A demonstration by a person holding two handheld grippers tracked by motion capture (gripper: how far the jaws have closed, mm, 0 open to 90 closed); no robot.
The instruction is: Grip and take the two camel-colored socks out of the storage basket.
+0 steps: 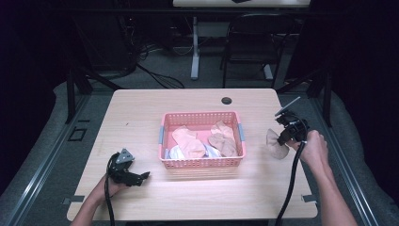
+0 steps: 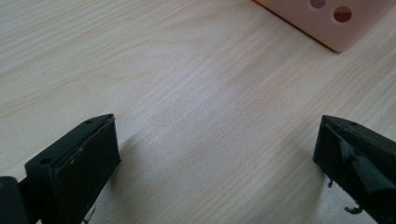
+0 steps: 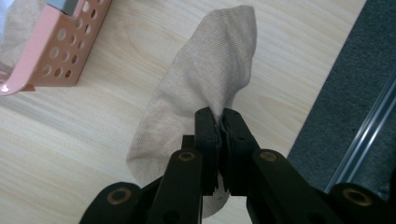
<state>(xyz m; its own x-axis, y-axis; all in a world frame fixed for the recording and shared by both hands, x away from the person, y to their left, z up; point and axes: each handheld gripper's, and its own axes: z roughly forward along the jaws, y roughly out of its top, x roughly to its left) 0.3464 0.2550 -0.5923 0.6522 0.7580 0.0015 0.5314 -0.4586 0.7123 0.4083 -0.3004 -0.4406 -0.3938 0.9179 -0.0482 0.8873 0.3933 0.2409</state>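
While the right gripper (image 3: 219, 123) pinches a beige sock (image 3: 201, 98) with its jaws closed tight on the fabric, the sock sits just right of the pink basket (image 1: 202, 162), outside it. Left gripper (image 1: 136, 178): jaws wide apart, holding nothing, low over bare table (image 2: 187, 93) left of the basket. Step judged: sock being carried. Next move probably calls for clearing the basket rim, or setting it down.
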